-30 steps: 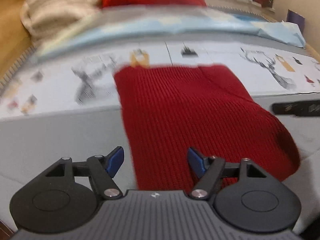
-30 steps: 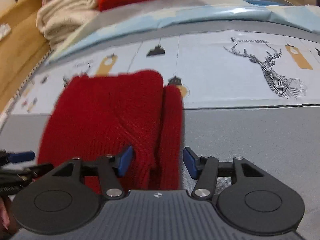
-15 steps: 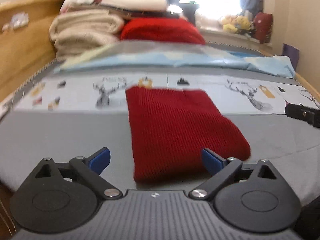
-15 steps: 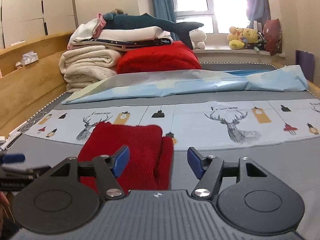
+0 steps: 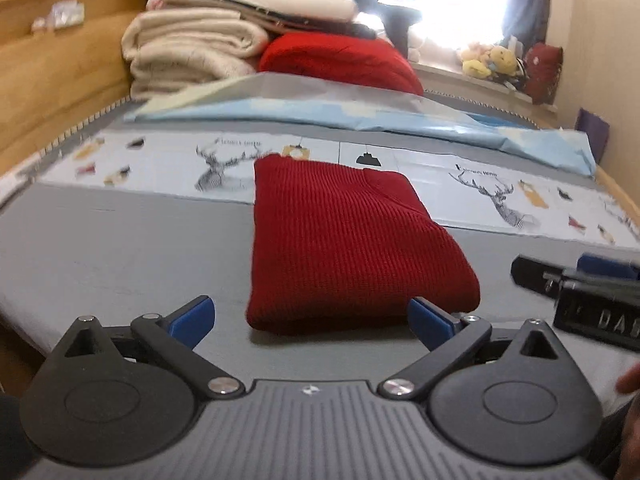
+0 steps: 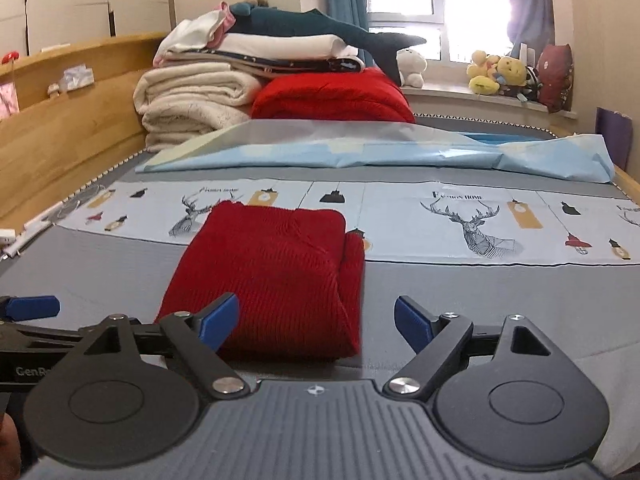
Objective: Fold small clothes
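Both tools, left and right, are hovering open and empty before the folded red knit sweater; folding appears complete, next likely setting it aside.

Bedroom: wooden headboard on left, bright window at back w/ blue curtain, plush toys on sill, beige walls.

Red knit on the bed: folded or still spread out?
Folded. The red knit lies as a compact thick rectangle on the grey bed cover, with a doubled layer along its right edge. Neither gripper holds it.
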A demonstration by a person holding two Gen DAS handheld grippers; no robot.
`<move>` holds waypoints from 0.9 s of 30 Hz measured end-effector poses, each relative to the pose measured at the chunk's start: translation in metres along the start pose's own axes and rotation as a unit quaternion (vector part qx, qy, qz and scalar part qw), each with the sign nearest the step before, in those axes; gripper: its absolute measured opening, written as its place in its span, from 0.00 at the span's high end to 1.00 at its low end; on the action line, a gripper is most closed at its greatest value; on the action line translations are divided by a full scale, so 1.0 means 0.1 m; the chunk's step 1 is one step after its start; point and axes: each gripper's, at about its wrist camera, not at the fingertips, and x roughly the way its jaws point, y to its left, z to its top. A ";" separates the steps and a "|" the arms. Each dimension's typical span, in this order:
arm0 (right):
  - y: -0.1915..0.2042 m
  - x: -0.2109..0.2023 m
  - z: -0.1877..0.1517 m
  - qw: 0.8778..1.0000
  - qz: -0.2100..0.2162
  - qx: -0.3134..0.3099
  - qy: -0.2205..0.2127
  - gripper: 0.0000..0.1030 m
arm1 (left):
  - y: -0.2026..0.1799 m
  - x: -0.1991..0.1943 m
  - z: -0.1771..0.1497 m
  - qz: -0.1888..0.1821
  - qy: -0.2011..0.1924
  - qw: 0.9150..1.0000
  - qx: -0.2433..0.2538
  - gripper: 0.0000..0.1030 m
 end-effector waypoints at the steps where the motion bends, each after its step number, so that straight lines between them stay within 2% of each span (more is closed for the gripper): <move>1: 0.01 0.02 0.00 1.000 -0.001 0.000 0.004 0.16 | 0.02 0.04 0.00 0.001 0.005 1.000 -0.006 0.00; 9: 0.09 0.18 -0.03 1.000 0.004 -0.004 0.023 0.15 | 0.08 0.14 -0.02 0.013 0.019 1.000 -0.009 0.01; 27: 0.12 0.20 -0.05 1.000 -0.002 -0.019 0.020 0.15 | 0.09 0.19 -0.04 0.014 0.019 1.000 -0.005 0.01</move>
